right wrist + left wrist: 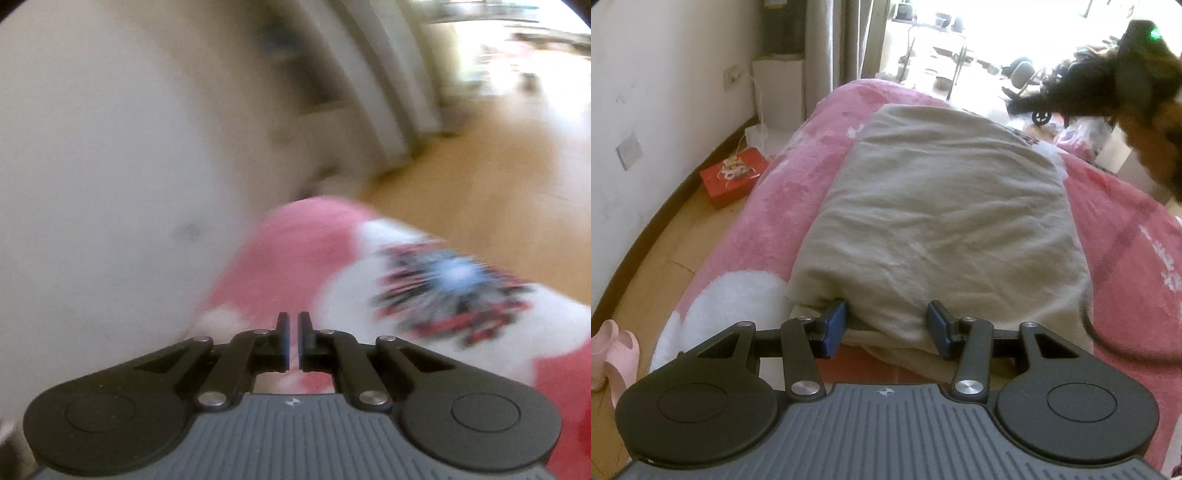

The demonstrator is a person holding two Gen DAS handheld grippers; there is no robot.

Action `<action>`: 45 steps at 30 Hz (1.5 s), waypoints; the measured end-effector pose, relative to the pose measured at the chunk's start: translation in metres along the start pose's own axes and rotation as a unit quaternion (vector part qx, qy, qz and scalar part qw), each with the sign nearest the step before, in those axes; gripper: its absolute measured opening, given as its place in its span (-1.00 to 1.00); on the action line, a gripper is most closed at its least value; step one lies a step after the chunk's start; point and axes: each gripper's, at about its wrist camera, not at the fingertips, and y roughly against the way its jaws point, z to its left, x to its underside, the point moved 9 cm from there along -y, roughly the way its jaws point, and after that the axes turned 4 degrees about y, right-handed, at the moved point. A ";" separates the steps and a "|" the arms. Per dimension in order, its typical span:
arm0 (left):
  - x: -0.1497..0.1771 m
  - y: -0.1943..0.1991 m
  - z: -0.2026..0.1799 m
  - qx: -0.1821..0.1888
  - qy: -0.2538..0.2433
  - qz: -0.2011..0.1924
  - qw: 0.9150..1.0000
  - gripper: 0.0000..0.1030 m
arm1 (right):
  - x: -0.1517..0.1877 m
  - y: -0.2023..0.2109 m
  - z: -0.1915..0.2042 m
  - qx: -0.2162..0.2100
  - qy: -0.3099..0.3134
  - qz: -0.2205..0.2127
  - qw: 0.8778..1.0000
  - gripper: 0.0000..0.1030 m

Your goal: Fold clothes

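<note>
A beige garment [934, 206] lies folded into a long rectangle on a pink and white blanket [768, 206]. My left gripper [886, 325] is at its near edge, and the thick folded hem bulges between the blue pads [834, 328], which press on it from both sides. In the right wrist view, which is blurred by motion, my right gripper [294, 332] is shut with nothing between its fingers. It hangs over the blanket [288, 251] beside a white patch with a red and black print [454, 291]. The garment is not in that view.
A red box [733, 177] and pink slippers [613, 350] sit on the wooden floor left of the bed, beside the white wall [665, 92]. A dark blurred shape with a green light [1145, 66] hangs at the upper right. A black cable [1108, 339] crosses the blanket.
</note>
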 end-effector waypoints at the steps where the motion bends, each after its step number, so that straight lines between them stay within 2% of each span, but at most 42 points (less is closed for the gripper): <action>1: 0.000 0.000 0.000 -0.001 -0.002 0.001 1.000 -0.07 | 0.011 -0.006 0.016 -0.032 0.017 0.031 0.999 -0.90; 2: 0.000 0.000 -0.001 -0.002 -0.004 0.002 1.000 -0.07 | 0.029 -0.004 0.019 -0.043 0.030 0.058 0.997 -0.93; 4: 0.000 0.000 -0.001 -0.003 -0.006 0.005 1.000 -0.07 | 0.052 -0.004 -0.012 0.043 0.035 0.071 0.996 -0.99; 5: -0.001 0.000 -0.002 -0.006 -0.009 0.009 1.000 -0.07 | 0.054 0.003 -0.033 0.093 0.009 0.054 0.994 -1.00; 6: -0.001 0.001 -0.002 -0.008 -0.012 0.013 1.000 -0.07 | 0.055 0.012 -0.056 0.144 -0.021 0.033 0.989 -0.89; 7: -0.002 0.002 -0.003 -0.009 -0.015 0.016 1.000 -0.07 | 0.057 0.023 -0.078 0.194 -0.050 0.013 0.980 -0.89; 8: -0.004 0.004 -0.004 -0.011 -0.021 0.019 1.000 -0.08 | 0.053 0.032 -0.080 0.195 -0.061 -0.010 0.979 -0.90; 9: -0.007 0.009 -0.005 -0.016 -0.026 0.017 0.999 -0.08 | 0.047 0.040 -0.080 0.178 -0.068 -0.031 0.981 -0.90; 11: -0.013 0.018 -0.007 -0.026 -0.035 0.011 0.999 -0.10 | 0.048 0.057 -0.053 0.130 -0.049 -0.047 0.989 -0.89; 15: -0.022 0.039 -0.032 -0.021 -0.051 -0.012 0.998 -0.10 | 0.064 0.063 0.010 0.058 0.025 -0.014 0.998 -0.89; 17: -0.014 0.035 -0.058 0.000 -0.071 0.005 0.997 -0.10 | 0.081 0.063 0.035 0.040 0.050 0.004 0.998 -0.89; 19: 0.005 0.021 -0.084 0.019 -0.099 0.040 0.994 -0.09 | 0.099 0.056 0.045 0.044 0.078 0.023 0.996 -0.89; 22: 0.036 -0.001 -0.108 0.000 -0.140 0.075 0.987 -0.08 | 0.134 0.055 0.032 0.086 0.119 0.064 0.987 -0.88; 23: 0.042 -0.003 -0.112 -0.016 -0.160 0.072 0.984 -0.08 | 0.141 0.060 0.026 0.097 0.122 0.074 0.985 -0.87; 25: 0.042 -0.001 -0.114 -0.029 -0.162 0.071 0.984 -0.08 | 0.156 0.071 0.016 0.119 0.127 0.093 0.980 -0.87; 26: 0.040 0.002 -0.112 -0.033 -0.144 0.077 0.986 -0.08 | 0.163 0.076 0.010 0.130 0.130 0.103 0.978 -0.87; 27: 0.038 0.004 -0.110 -0.038 -0.129 0.081 0.988 -0.08 | 0.161 0.082 0.010 0.129 0.127 0.098 0.979 -0.79; 29: 0.032 0.011 -0.109 -0.050 -0.102 0.086 0.990 -0.09 | 0.155 0.092 0.009 0.125 0.121 0.084 0.981 -0.79; 32: 0.021 0.029 -0.109 -0.068 -0.059 0.080 0.993 -0.09 | 0.140 0.085 0.017 0.086 0.109 0.060 0.989 -0.79; 35: 0.004 0.043 -0.101 -0.060 -0.008 0.063 0.996 -0.08 | 0.139 0.074 0.046 0.053 0.118 0.052 0.990 -0.79; 40: -0.014 0.014 -0.074 -0.085 0.039 0.056 0.994 -0.08 | 0.159 0.049 0.079 0.022 0.110 0.063 0.992 -0.79; 42: -0.012 0.001 -0.062 -0.093 0.059 0.057 0.992 -0.08 | 0.183 0.032 0.074 0.038 0.108 0.093 0.989 -0.79; 45: -0.009 -0.009 -0.055 -0.098 0.071 0.040 0.992 -0.03 | 0.212 0.024 0.063 0.077 0.129 0.110 0.982 -0.83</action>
